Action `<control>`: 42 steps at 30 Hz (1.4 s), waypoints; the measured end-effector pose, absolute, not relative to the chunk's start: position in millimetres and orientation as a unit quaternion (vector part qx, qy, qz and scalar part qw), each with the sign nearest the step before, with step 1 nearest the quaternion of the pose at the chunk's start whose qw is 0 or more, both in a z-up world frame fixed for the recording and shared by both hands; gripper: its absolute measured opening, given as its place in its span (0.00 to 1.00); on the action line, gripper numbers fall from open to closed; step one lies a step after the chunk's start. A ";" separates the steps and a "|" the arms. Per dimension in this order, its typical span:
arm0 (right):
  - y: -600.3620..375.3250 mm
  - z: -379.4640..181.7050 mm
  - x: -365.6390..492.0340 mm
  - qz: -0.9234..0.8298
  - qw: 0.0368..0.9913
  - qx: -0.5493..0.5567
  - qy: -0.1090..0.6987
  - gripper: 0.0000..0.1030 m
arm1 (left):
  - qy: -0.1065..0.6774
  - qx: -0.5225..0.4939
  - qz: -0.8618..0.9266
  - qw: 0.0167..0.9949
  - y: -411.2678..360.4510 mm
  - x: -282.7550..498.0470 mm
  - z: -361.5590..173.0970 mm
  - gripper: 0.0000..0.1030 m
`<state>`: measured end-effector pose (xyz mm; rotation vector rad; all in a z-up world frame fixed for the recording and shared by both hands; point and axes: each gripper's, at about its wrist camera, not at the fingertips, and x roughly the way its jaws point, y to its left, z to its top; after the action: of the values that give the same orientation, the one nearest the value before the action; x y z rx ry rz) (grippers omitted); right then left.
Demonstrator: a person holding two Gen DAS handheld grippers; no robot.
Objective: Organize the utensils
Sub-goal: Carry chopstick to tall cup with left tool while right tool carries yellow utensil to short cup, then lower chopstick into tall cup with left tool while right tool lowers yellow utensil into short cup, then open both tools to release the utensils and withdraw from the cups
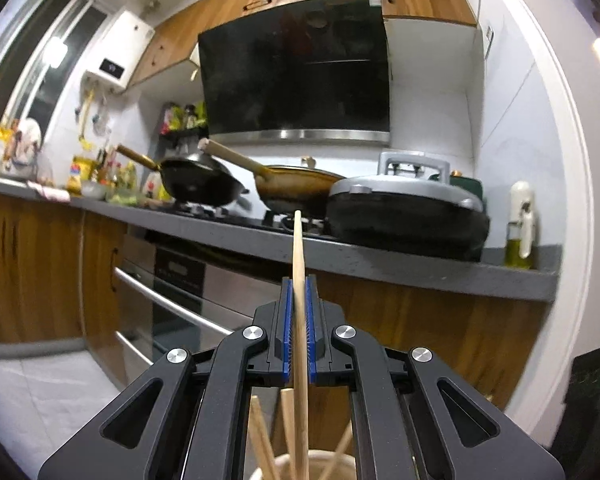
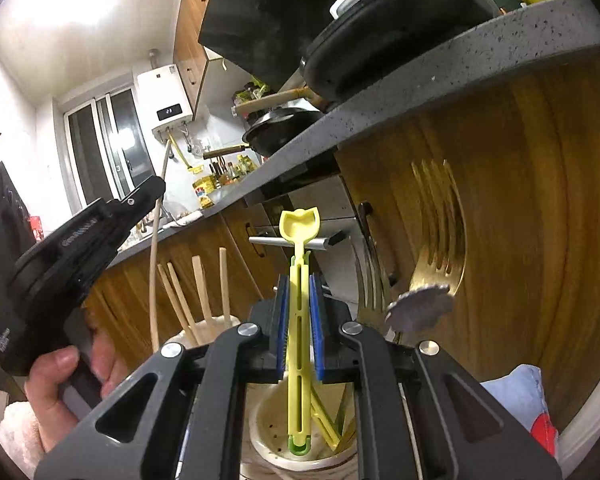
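Blue-padded jaws of the left gripper (image 1: 299,312) fill the near edge of the left wrist view, clamped together on a single wooden chopstick (image 1: 299,276) that stands upright between them. Its tip reaches up in front of the grey countertop (image 1: 380,264); its lower end drops toward a pale holder (image 1: 340,465) just below, where more chopsticks (image 1: 260,440) lean.

Over on the right wrist view, the right gripper (image 2: 299,308) is closed on a yellow plastic spoon-ended tool (image 2: 299,280), scoop end up and far from the camera, its green-tipped foot down inside a cream utensil cup (image 2: 268,436). Just right of the cup stand a fork (image 2: 374,280) and a golden slotted spatula (image 2: 440,240). To the left, a hand (image 2: 56,380) holds the other gripper, with the chopstick cup (image 2: 188,334) beside it.

My reading is that the sorting step is in hand: each claw carries one utensil at its holder, chopsticks in one cup and other tools in the second. Whether these are going in or coming out cannot be told. If going in, the next move calls for lowering each piece straight down so it clears the rim and its neighbours, then parting the jaws only once the foot rests on the bottom.
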<state>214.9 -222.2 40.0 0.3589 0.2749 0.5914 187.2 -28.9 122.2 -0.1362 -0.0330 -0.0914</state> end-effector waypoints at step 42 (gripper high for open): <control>-219.1 25.9 145.4 0.224 0.961 0.055 0.150 0.31 | 0.103 -0.047 -0.079 0.990 -12.5 98.7 59.7 0.34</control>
<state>145.4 -219.1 25.9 0.1120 0.3036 0.4537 98.7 -12.5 59.7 -0.0947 0.2071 -0.1584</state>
